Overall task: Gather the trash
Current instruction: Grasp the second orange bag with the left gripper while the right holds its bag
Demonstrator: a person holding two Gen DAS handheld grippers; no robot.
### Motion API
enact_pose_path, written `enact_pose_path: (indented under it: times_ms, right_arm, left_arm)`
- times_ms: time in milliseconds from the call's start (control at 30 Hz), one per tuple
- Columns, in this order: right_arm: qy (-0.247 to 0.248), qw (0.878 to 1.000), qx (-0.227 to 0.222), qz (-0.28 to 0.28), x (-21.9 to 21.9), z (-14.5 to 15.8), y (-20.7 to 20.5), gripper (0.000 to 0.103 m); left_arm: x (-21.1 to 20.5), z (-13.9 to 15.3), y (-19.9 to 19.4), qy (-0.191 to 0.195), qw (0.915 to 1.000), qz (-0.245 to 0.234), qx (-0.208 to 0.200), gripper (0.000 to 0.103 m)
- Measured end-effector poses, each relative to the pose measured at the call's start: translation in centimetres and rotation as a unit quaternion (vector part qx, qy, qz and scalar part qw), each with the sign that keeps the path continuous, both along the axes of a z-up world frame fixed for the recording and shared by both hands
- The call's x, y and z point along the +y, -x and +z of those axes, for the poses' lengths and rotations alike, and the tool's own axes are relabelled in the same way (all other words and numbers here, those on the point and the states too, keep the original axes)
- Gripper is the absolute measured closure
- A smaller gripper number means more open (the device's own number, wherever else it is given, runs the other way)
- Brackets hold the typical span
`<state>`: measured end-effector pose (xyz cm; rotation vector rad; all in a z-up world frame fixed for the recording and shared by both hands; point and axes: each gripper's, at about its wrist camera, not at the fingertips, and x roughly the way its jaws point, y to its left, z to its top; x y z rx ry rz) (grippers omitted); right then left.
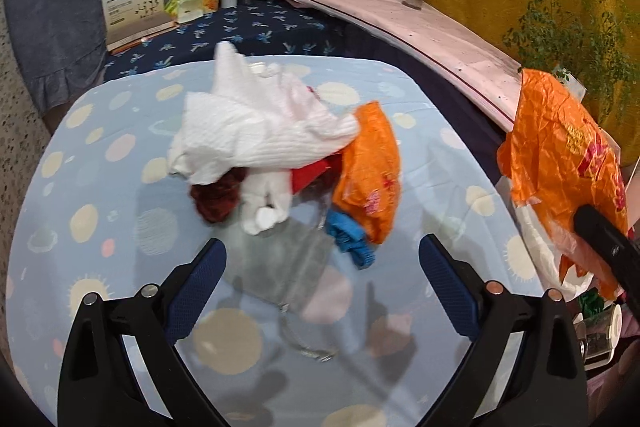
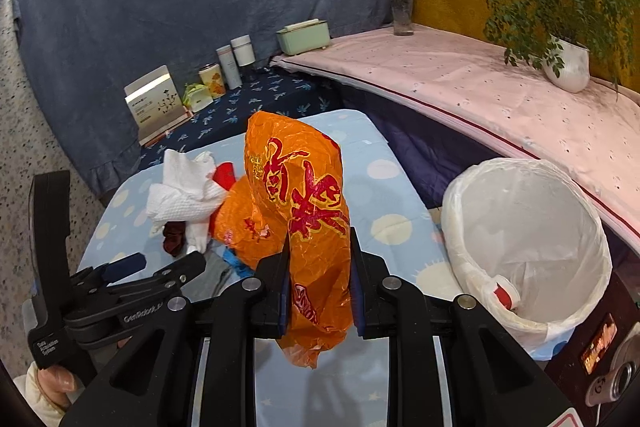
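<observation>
We have the right gripper (image 2: 319, 283) clamped on a crinkled orange plastic bag with red print (image 2: 308, 211), lifted clear of the table and near the white-lined round waste bin (image 2: 524, 239), which looks almost empty apart from one small scrap. The left gripper (image 1: 322, 263) hangs wide open and empty above the rest of the heap: crumpled white paper towels (image 1: 248, 131), a second orange wrapper (image 1: 370, 171), a dark red clump (image 1: 216, 197) and a blue scrap (image 1: 350, 239). We judge most of the collecting remains.
</observation>
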<state>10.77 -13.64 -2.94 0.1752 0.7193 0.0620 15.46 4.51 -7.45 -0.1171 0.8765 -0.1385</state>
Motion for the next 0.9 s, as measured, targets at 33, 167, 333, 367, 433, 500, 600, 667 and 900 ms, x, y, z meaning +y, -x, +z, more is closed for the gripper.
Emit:
enact_pose_path:
  times_ms: [33, 167, 333, 367, 433, 500, 600, 667, 900]
  right_arm:
    - [-0.001, 1.0, 0.002, -0.003, -0.4, -0.2, 0.0, 0.081]
    - [-0.005, 1.0, 0.01, -0.016, -1.6, -1.0, -0.3, 0.081]
    - [-0.011, 0.999, 0.02, -0.026, -2.8, -1.9, -0.8, 0.081]
    - [-0.012, 0.999, 0.022, -0.028, -3.0, -2.1, -0.9, 0.081]
    - [-0.014, 0.999, 0.026, -0.03, -3.4, -2.4, -1.2, 0.081]
    - [-0.016, 0.999, 0.027, -0.032, -3.7, -2.6, -1.3, 0.081]
    - [-0.018, 0.999, 0.027, -0.034, -4.0, -2.7, -1.2, 0.081]
    - [-0.02, 0.999, 0.024, -0.036, -4.2, -2.5, -1.0, 0.081]
    - [-0.024, 0.998, 0.01, -0.048, -5.3, -1.7, 0.2, 0.081]
  left_arm:
    - [-0.5, -0.2, -0.5, 0.003, 1.0, -0.005, 0.003, 0.013]
    - [-2.4, -0.9, -2.2, 0.003, 0.9998, -0.018, 0.012, 0.02]
    - [-4.3, -1.7, -4.2, -0.015, 0.9994, -0.024, 0.018, 0.025]
    - [-4.6, -1.8, -4.5, -0.019, 0.9993, -0.026, 0.018, 0.032]
    - [-5.1, -2.1, -4.9, -0.023, 0.9991, -0.029, 0.022, 0.043]
    - [-5.6, -2.3, -5.3, -0.027, 0.9986, -0.034, 0.029, 0.066]
    - [-6.4, -2.6, -5.1, -0.033, 0.998, -0.042, 0.035, 0.086]
    - [-6.8, -2.4, -4.8, -0.035, 0.9978, -0.046, 0.032, 0.103]
    - [-8.4, -0.8, -3.3, -0.027, 0.9974, -0.067, 0.011, 0.103]
